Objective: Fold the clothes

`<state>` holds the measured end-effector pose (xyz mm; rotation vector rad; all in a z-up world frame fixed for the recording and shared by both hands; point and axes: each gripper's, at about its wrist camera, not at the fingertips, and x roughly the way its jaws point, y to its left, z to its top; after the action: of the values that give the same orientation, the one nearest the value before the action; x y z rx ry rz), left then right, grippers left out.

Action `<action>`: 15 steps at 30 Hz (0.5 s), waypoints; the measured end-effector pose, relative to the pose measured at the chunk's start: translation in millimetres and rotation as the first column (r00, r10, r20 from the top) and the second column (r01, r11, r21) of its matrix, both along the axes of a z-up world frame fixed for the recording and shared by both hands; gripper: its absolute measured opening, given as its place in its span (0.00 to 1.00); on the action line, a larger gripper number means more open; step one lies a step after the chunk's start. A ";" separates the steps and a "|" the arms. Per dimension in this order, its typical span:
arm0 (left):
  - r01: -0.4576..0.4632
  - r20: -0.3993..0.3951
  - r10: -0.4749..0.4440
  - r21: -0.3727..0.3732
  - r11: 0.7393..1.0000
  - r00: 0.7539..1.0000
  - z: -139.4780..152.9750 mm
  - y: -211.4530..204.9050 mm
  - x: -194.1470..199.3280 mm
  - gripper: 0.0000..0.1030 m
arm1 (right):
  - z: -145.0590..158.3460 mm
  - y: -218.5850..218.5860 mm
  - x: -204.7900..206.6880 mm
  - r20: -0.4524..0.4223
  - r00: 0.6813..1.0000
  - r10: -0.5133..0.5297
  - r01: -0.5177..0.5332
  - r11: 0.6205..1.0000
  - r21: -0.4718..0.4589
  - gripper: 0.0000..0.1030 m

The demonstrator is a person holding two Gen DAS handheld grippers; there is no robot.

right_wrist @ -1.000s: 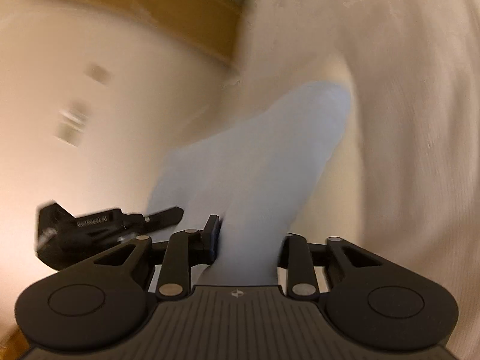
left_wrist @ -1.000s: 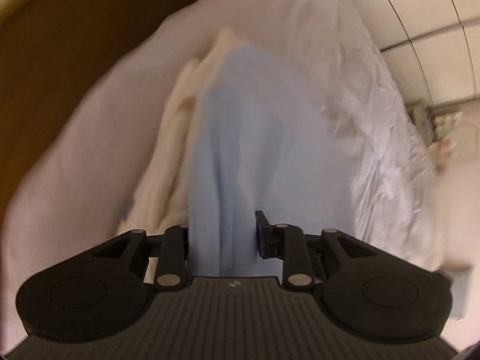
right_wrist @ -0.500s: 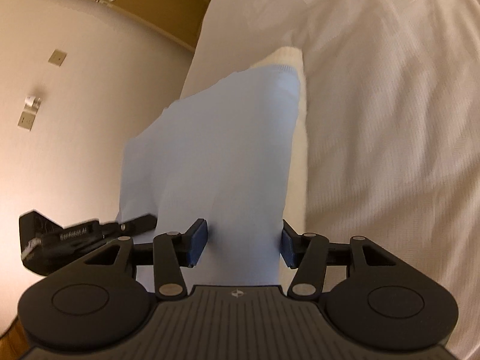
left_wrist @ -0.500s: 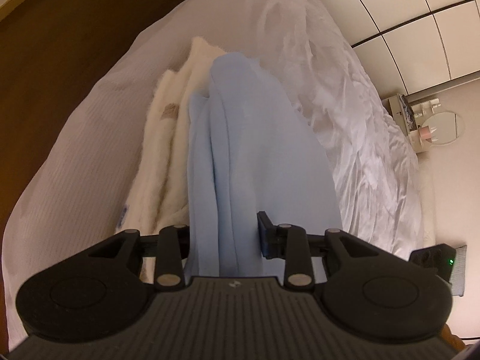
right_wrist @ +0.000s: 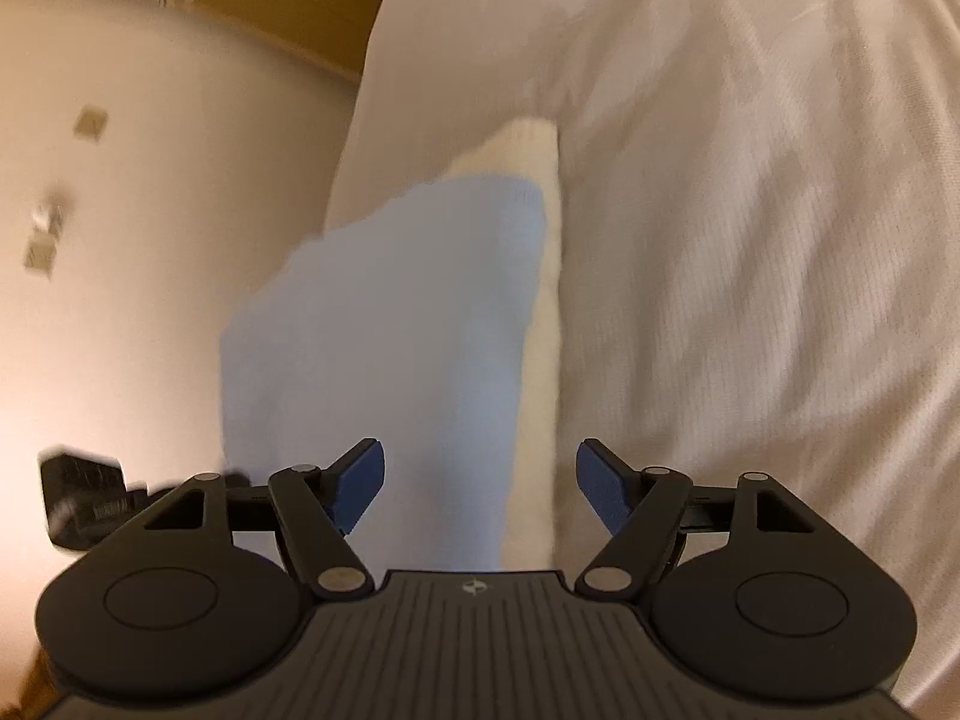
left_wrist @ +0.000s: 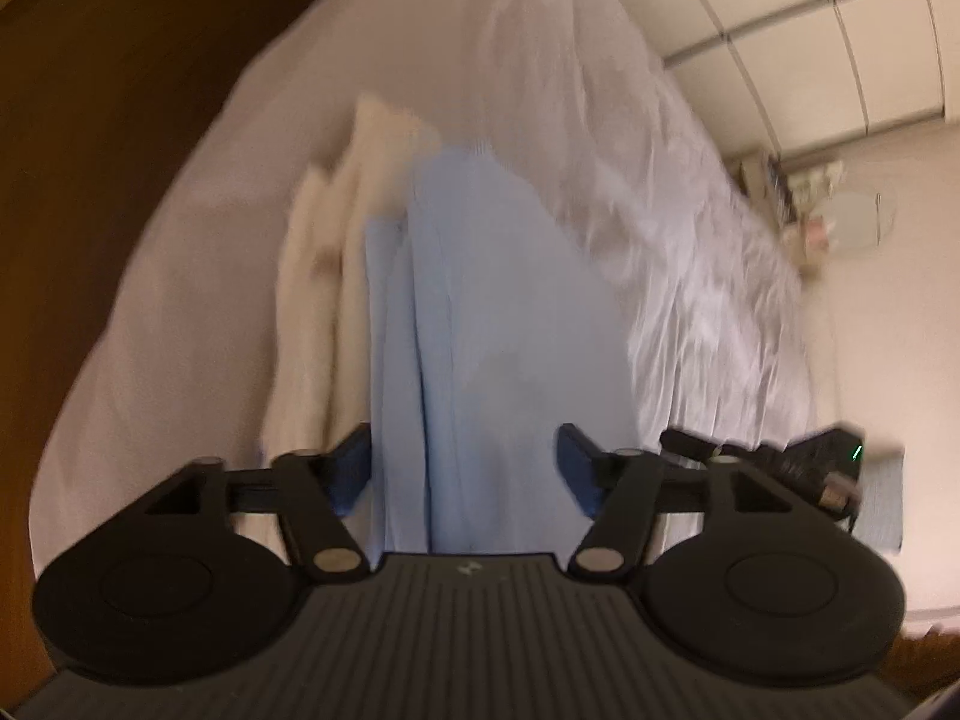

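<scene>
Two grippers hang over the bed, and we have both sets of jaws spread. On our left gripper the jaws have just been opening; the light blue garment runs between the blue pads, which do not press on it now — a gap shows by the right-hand pad. Our right gripper has likewise been opening, and its pads stand clear of the cloth, with the blue garment and the edge of the cream one lying between them.

We see the blue garment folded into a long narrow shape, resting on top of a cream knitted garment that sticks out past it on one side and at the far end. Both lie on the white bedspread, near its edge. Beyond them in the left view sits rumpled white bedding — the picture is blurred there. Each camera catches the other gripper at its lower corner.
</scene>
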<state>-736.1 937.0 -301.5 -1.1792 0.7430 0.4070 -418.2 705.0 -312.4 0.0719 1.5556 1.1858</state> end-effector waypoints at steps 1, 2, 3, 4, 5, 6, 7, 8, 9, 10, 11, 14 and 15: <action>-0.020 0.013 0.020 0.001 1.000 1.000 -0.2 7.5 3.8 0.63 | -1.4 2.9 2.9 -0.004 1.000 -0.027 0.028 1.000 0.009 0.72; -0.033 0.013 0.033 0.009 0.999 0.999 -1.3 14.8 10.6 0.62 | -4.4 7.0 5.5 -0.013 0.998 -0.055 0.055 0.998 0.014 0.72; -0.035 0.005 0.035 0.021 0.999 0.999 -3.3 20.9 18.8 0.61 | -7.4 11.3 8.0 -0.023 0.996 -0.083 0.083 0.996 0.019 0.71; -0.035 -0.004 0.035 0.032 0.999 0.999 -6.4 25.9 26.8 0.55 | -11.3 16.6 10.4 -0.032 0.993 -0.111 0.112 0.994 0.019 0.71; -0.040 -0.016 0.041 0.039 0.998 0.999 -10.4 30.2 34.5 0.50 | -15.1 21.3 12.7 -0.038 0.990 -0.136 0.137 0.990 0.019 0.69; -0.046 -0.027 0.047 0.042 0.998 0.999 -14.2 33.6 40.6 0.37 | -19.0 25.7 17.4 -0.047 0.987 -0.157 0.158 0.987 0.018 0.64; -0.044 -0.032 0.046 0.052 0.998 0.998 -16.5 35.6 45.3 0.26 | -23.0 30.2 22.1 -0.056 0.983 -0.177 0.178 0.984 0.016 0.61; -0.035 -0.028 0.037 0.081 0.996 0.999 -15.6 35.1 48.0 0.20 | -26.9 34.6 26.8 -0.065 0.978 -0.198 0.199 0.980 0.015 0.45; -0.024 -0.020 0.027 0.117 0.993 0.999 -12.3 32.6 48.9 0.16 | -30.7 39.0 31.3 -0.073 0.974 -0.216 0.218 0.976 0.012 0.38; -0.016 -0.010 0.017 0.150 0.989 1.000 -8.0 29.4 48.3 0.14 | -30.8 43.2 31.3 -0.052 0.977 -0.206 0.207 0.978 0.008 0.32; -0.008 0.003 0.008 0.184 0.983 1.000 -2.2 25.6 46.3 0.13 | -27.0 46.2 29.1 -0.013 0.986 -0.169 0.169 0.985 0.031 0.25; -0.011 0.042 0.001 0.251 0.968 0.999 11.4 18.0 36.9 0.12 | -7.9 49.6 19.9 0.099 0.992 -0.082 0.069 0.989 0.133 0.19; -0.017 0.044 0.006 0.263 0.965 0.999 12.9 18.1 34.7 0.12 | -3.7 49.9 20.7 0.125 0.990 -0.070 0.048 0.985 0.166 0.19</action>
<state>-701.5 955.1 -288.6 -0.9394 0.6239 0.4740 -397.6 754.9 -316.1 0.1446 1.3321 1.2442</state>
